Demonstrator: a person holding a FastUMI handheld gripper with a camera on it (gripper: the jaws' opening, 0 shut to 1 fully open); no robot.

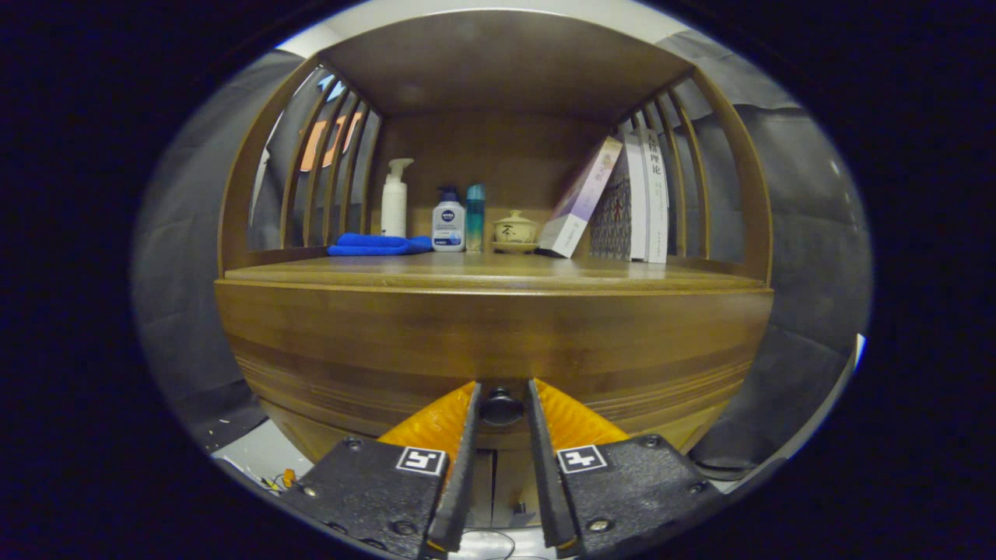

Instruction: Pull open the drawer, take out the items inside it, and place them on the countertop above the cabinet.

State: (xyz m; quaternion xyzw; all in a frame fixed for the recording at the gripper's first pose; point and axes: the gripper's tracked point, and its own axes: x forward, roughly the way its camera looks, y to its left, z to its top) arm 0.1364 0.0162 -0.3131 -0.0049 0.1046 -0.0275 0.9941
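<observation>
While we look along the gripper [501,397], its two fingers sit on either side of the dark round drawer knob [501,407]; the jaws are narrowed to a slim gap with the knob between them. Both fingers appear to touch the knob's sides, though we cannot tell how firm the grip is.

The knob sits on the drawer front [498,350], a wide wooden panel right under the countertop [498,271]. The drawer looks closed, front flush with the cabinet [311,365] face, so we cannot see any items inside.

On the countertop, all at the back:
- folded blue cloth [377,244], lying flat toward the left
- white pump bottle [394,200] just behind the cloth, upright
- white lotion bottle with blue cap [449,221] beside the cloth's right end
- slim teal bottle [475,217] touching or just beside the lotion bottle
- small lidded teacup on a saucer [514,231], near centre
- one book [580,201] tilted, leaning right against a row of upright books [644,198]

The front half of the countertop is bare wood, with open room across its full width. Slatted side rails [327,167] close in both ends, and a wooden top panel [502,58] roofs the shelf space.

Below the drawer front, between the fingers, we see a lower cabinet section [498,482] and pale floor [257,455] with small debris to the left.
</observation>
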